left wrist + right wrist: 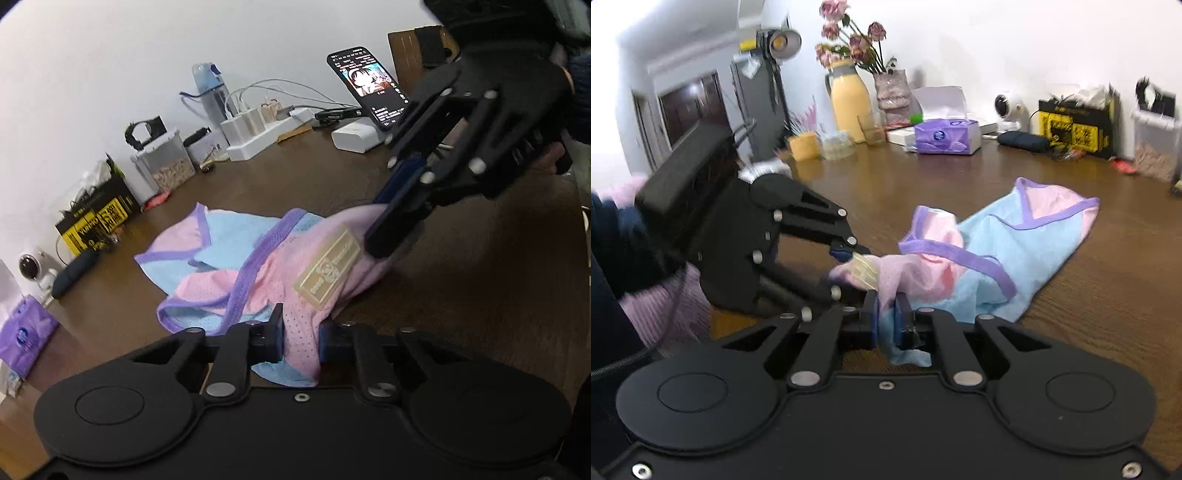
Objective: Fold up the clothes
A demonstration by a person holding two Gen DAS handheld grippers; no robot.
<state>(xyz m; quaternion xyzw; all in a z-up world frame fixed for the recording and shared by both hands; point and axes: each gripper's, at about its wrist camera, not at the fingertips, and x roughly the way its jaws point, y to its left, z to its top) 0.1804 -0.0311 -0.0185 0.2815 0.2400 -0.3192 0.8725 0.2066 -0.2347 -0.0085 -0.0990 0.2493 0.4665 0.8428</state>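
Nearest, in the left wrist view, the left gripper (pixel 301 341) is pinched on the near hem of the garment (pixel 236 266), pink mesh bunched between its narrow jaws. To the right, the right gripper (pixel 388 225) comes in from above and grips the same end of the cloth, just beside the patch label (pixel 328 271); its own view shows blue and pink fabric clamped between its pads.

The garment, a pink and blue sleeveless top with purple trim, lies on the wooden table (pixel 960 177). Both tools hold one short end, close together. The long axis runs away from them across the table, with the neckline (pixel 1056 218) at the far end. Neither hand is clearly nearer; the free length lies entirely beyond both.
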